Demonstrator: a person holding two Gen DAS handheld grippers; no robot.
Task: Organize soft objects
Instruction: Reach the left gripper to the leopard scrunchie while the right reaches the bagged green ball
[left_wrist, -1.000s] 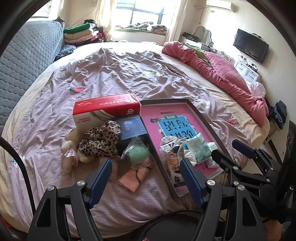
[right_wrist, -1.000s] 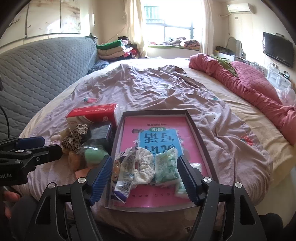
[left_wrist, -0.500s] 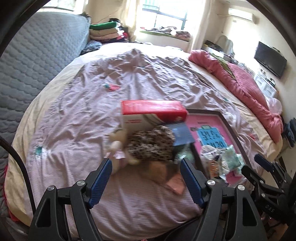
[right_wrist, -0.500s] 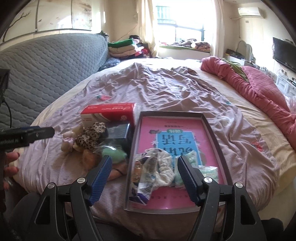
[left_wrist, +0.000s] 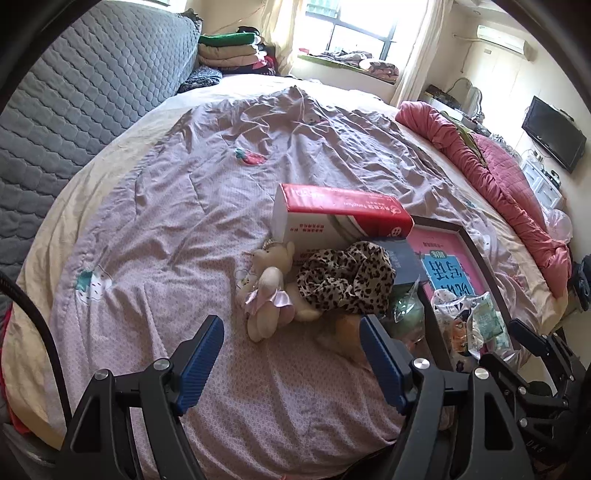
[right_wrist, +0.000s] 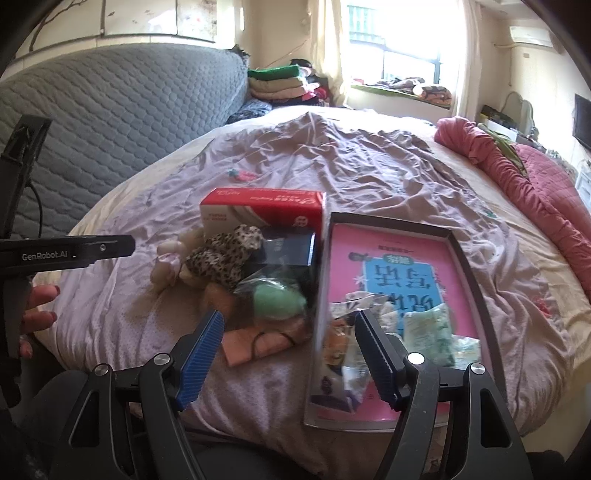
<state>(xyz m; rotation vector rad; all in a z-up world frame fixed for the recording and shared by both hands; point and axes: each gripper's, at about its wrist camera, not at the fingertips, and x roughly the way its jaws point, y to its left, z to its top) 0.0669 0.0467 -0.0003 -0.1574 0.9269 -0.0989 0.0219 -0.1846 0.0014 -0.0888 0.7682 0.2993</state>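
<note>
Soft things lie in a heap on the wrinkled lilac bedsheet (left_wrist: 207, 206) in front of me: a cream plush toy in a pink skirt (left_wrist: 267, 295), a leopard-print fabric scrunchie (left_wrist: 345, 282) touching it, a bagged mint-green puff (right_wrist: 279, 297) and a flat peach cloth piece (right_wrist: 255, 341) nearest me. Behind them stands a red-and-white tissue box (left_wrist: 340, 216), with a dark blue box (right_wrist: 286, 251) leaning just beside it. To the right sits a dark-rimmed tray with a pink printed base (right_wrist: 461, 254), and it holds a pale green packet (right_wrist: 428, 338) and several other wrapped soft items that blur together. My left tool (left_wrist: 291, 363) hangs released over the sheet, its blue fingers spread wide just short of the plush toy. My right tool (right_wrist: 286, 358) is likewise released, straddling the tray's near left edge and gripping nothing.
</note>
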